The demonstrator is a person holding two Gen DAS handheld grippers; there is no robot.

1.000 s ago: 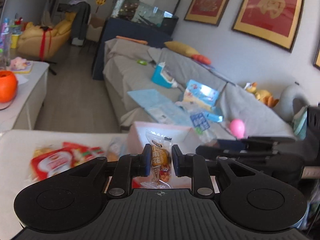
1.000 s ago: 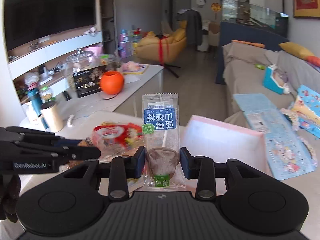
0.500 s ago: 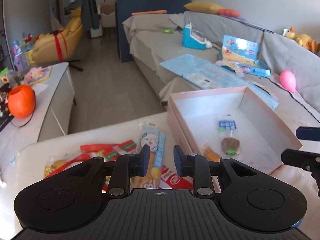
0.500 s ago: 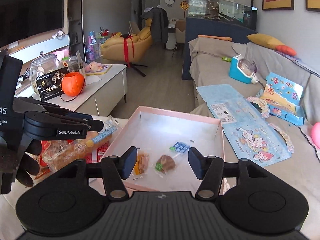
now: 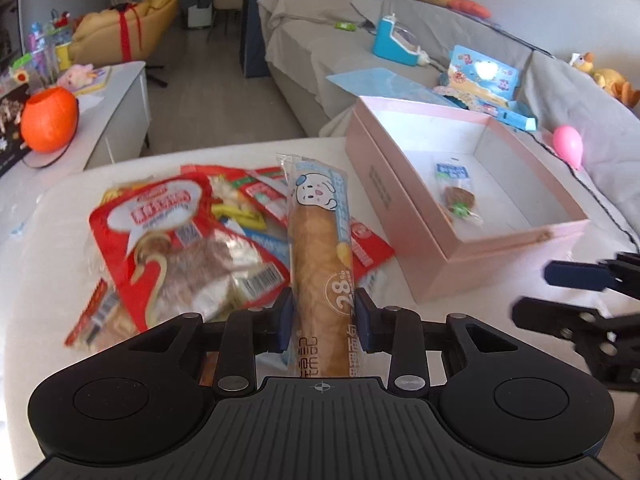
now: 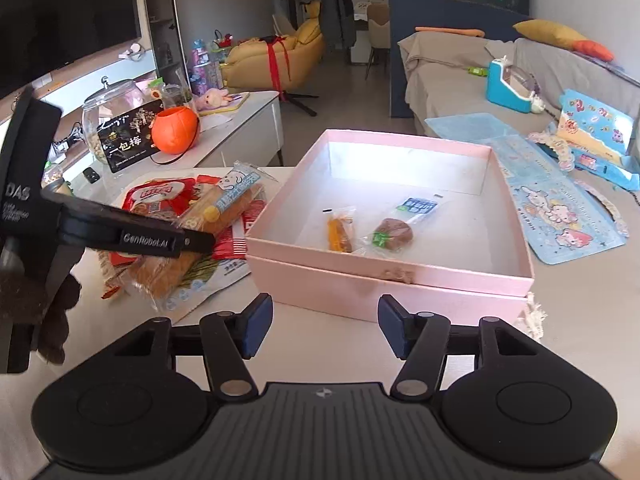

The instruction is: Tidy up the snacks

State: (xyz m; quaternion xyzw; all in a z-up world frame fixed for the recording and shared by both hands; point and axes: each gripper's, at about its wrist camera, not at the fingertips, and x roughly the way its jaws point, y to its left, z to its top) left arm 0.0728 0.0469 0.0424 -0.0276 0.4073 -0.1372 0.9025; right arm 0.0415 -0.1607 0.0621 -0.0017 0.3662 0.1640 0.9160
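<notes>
My left gripper (image 5: 323, 322) has its fingers closed around a long bread stick pack (image 5: 320, 248) with a blue cartoon wrapper, over the snack pile (image 5: 172, 224) on the white table. The pack also shows in the right wrist view (image 6: 218, 208). The pink box (image 5: 416, 248) stands to the right and holds a blue-labelled brown candy (image 6: 394, 232) and a small orange snack (image 6: 340, 232). My right gripper (image 6: 325, 330) is open and empty, just in front of the box's near wall (image 6: 380, 292).
An orange pumpkin lantern (image 6: 175, 130) and a glass jar (image 6: 108, 112) stand on the white cabinet at the left. A grey sofa (image 6: 460, 76) with blue toy sheets (image 6: 560, 204) lies behind and right of the box.
Both grippers dropped their small snacks into the pink box. My left gripper then moved to the pile and closed on the bread stick pack. My right gripper opened and drew back.
</notes>
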